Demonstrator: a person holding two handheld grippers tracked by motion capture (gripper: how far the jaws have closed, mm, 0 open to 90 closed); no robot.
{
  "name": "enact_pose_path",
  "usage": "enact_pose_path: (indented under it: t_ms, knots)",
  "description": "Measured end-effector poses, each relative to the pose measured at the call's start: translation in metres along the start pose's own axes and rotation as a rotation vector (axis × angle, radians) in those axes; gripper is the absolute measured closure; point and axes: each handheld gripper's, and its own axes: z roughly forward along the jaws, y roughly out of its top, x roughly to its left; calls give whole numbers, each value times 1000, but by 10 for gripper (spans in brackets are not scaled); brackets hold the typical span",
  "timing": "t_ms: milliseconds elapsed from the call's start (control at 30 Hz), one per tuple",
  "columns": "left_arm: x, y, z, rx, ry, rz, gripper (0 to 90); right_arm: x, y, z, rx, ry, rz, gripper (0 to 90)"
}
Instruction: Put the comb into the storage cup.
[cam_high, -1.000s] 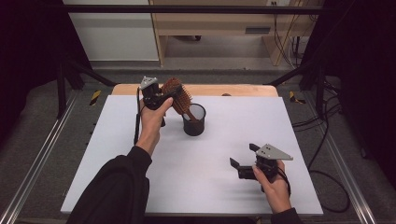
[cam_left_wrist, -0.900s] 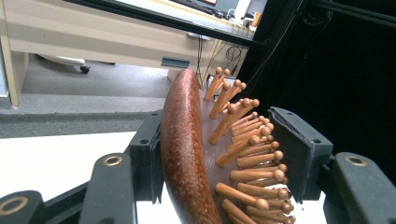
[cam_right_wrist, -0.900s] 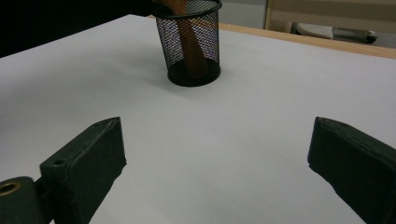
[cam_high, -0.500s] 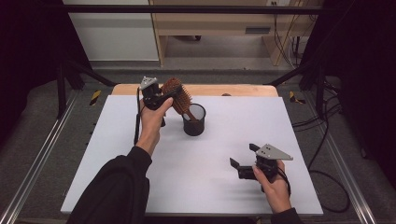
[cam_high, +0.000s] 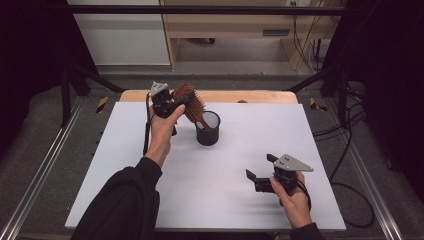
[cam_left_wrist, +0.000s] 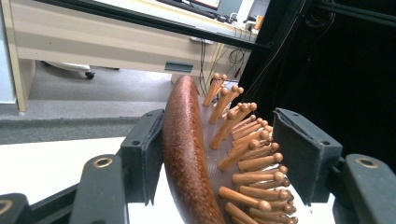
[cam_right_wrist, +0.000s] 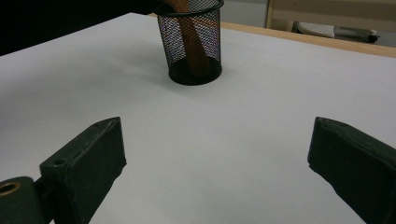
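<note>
A brown wooden hairbrush stands handle-down in a black mesh cup at the back middle of the white table, its head leaning left out of the cup. My left gripper is raised beside the cup with the brush head between its jaws, which have just been opening. The left pad lies along the brush's back, and the right pad stands just off the bristle tips. My right gripper rests low at the front right, open and empty, facing the cup, where the handle shows through the mesh.
The white table has a wooden strip along its back edge. Metal rails run along the left side and cables trail on the floor at the right. A desk stands behind the table.
Both hands stay where they were. The brush leans in the cup as before, with no visible shift.
</note>
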Motion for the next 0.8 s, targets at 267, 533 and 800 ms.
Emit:
enact_pose_path:
  t_ms: [267,533,800]
  knots:
    - [3,-2,-3,-8,-10,-14,317,0,0,0,3,-1,-3,44]
    - [3,0,-5,-16,-6,-10,270,0,0,1,5,-2,-4,44]
    - [2,-1,-4,-13,-9,-14,225,0,0,1,5,-2,-4,44]
